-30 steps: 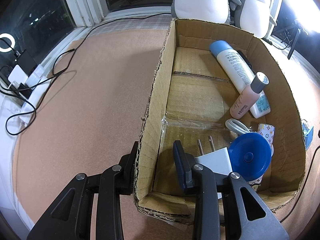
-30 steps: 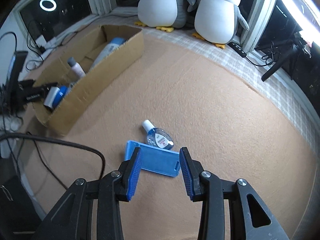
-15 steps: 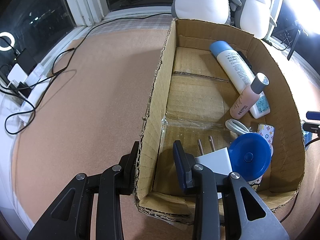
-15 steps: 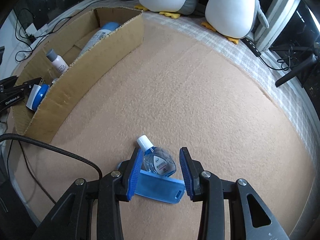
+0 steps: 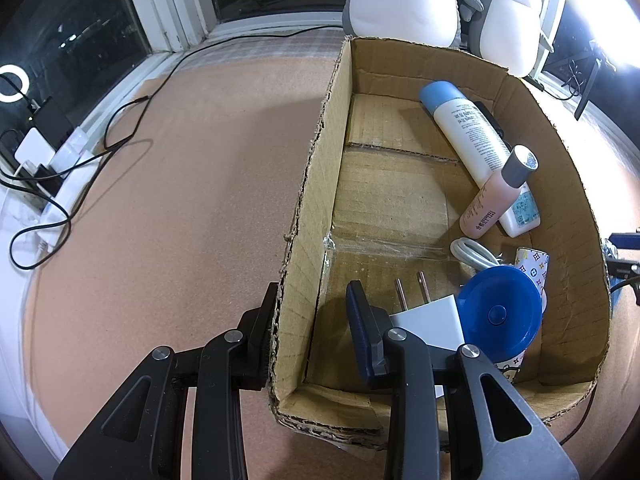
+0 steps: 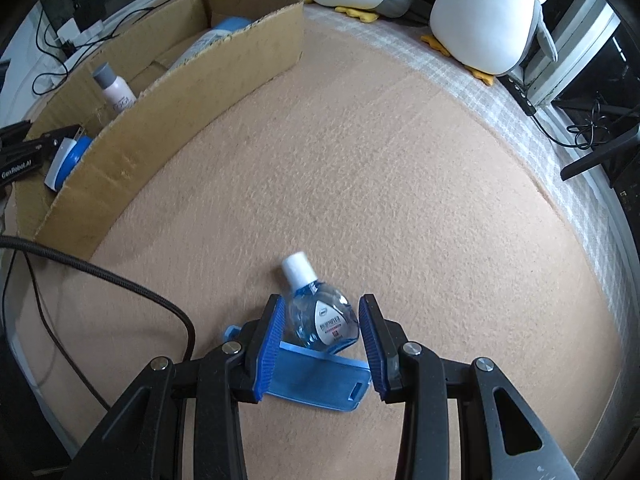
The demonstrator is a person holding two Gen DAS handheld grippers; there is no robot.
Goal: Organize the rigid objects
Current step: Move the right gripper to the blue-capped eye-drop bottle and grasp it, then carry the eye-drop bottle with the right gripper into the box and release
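A small clear bottle (image 6: 320, 320) of blue liquid with a white cap lies on the tan mat, partly on a flat blue plastic tag (image 6: 316, 380). My right gripper (image 6: 322, 332) is open and low over it, one finger on each side of the bottle, neither pad pressing. The cardboard box (image 5: 312, 200) holds a white spray bottle (image 5: 468, 128), a pink bottle (image 5: 492, 200), a white plug (image 5: 428, 316), a blue-lidded cup (image 5: 500, 312) and a white cable (image 5: 472, 252). My left gripper (image 5: 312, 312) is shut on the box's near left wall, one finger outside and one inside.
Two penguin plush toys (image 6: 488, 20) sit at the back by the window. A thick black cable (image 6: 120, 280) crosses the mat left of my right gripper. A power strip with plugs and wires (image 5: 48, 168) lies along the left edge of the mat.
My right gripper has come forward and lower over the blue tag, so the small bottle now lies between its fingers. The left gripper and the box have not moved.
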